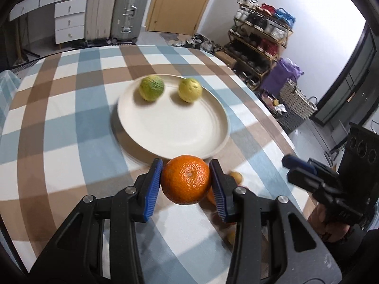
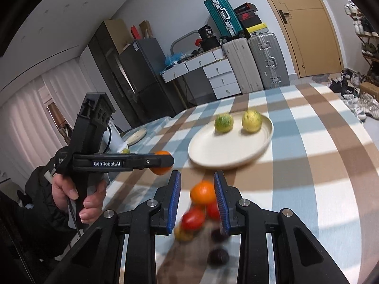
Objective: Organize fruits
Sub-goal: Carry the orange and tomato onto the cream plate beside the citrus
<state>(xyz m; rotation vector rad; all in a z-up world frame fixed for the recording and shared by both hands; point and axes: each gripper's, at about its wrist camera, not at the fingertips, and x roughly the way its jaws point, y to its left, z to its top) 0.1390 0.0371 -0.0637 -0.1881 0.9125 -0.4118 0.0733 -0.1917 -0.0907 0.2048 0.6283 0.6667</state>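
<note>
Left wrist view: left claw (image 1: 186, 184) clamped on orange (image 1: 186, 179); plate (image 1: 175, 139) lay just beyond, far side. Right claw (image 1: 290, 168) together, empty, further right.

A lived-in home: ahead of my grippers I see a checked tablecloth (image 1: 59, 123), suitcases (image 1: 130, 11) by a wooden door (image 1: 180, 2), and a shoe rack (image 1: 260, 40) to the right.
</note>
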